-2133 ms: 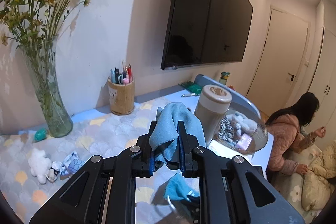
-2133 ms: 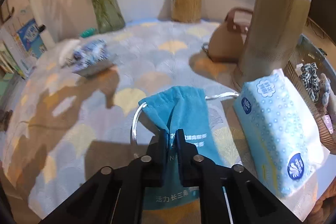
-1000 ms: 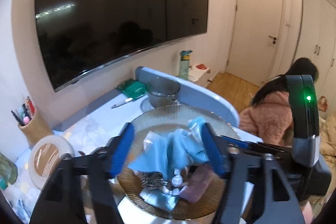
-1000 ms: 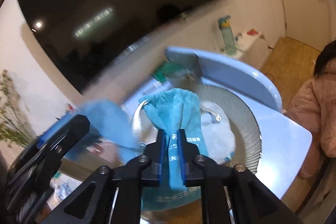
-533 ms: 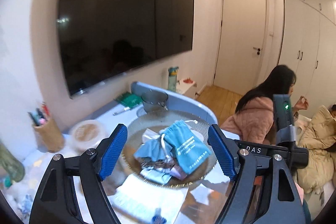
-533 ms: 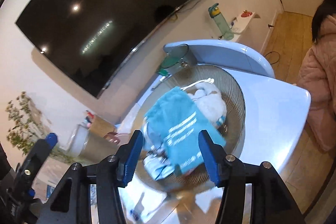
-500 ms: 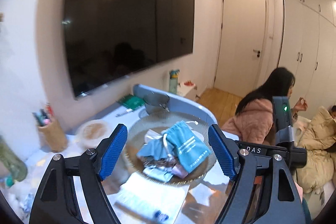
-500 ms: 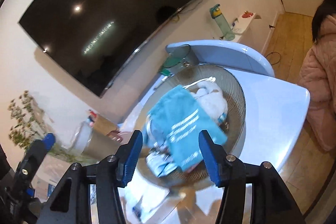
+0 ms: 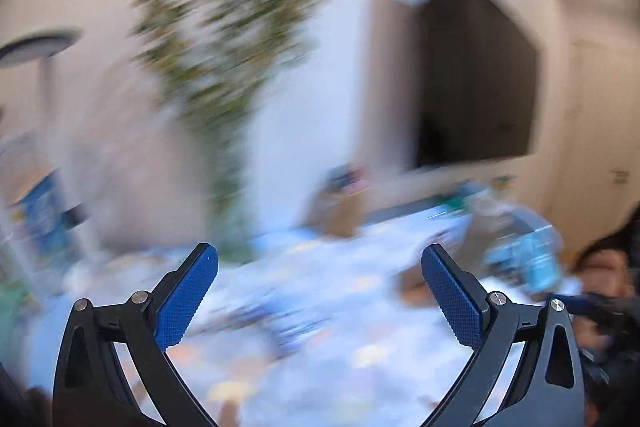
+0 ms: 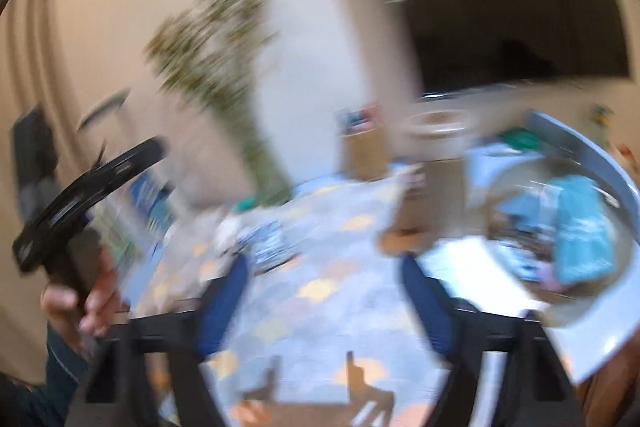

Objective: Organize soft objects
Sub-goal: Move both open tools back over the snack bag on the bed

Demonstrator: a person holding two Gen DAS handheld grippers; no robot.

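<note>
Both views are motion-blurred. My left gripper (image 9: 318, 259) is open and empty above the patterned tablecloth (image 9: 340, 347). My right gripper (image 10: 324, 267) is open and empty too. The teal drawstring pouch (image 10: 582, 239) lies in the round glass bowl (image 10: 624, 291) at the right, beside a lighter blue cloth (image 10: 520, 207). The bowl's blue contents also show in the left wrist view (image 9: 536, 259) at the far right. A blurred blue-and-white soft item (image 10: 268, 243) lies on the cloth near the vase.
A vase of flowers (image 9: 228, 107) stands at the back left, a pen holder (image 10: 362, 151) and a tall canister (image 10: 436, 123) behind the table's middle. A tissue pack (image 10: 472, 267) lies before the bowl. The TV (image 9: 476, 67) hangs on the wall.
Both grippers have swung left, away from the bowl and toward the vase side of the table. The pouch and cloth stay in the bowl. Both grippers stay open.
</note>
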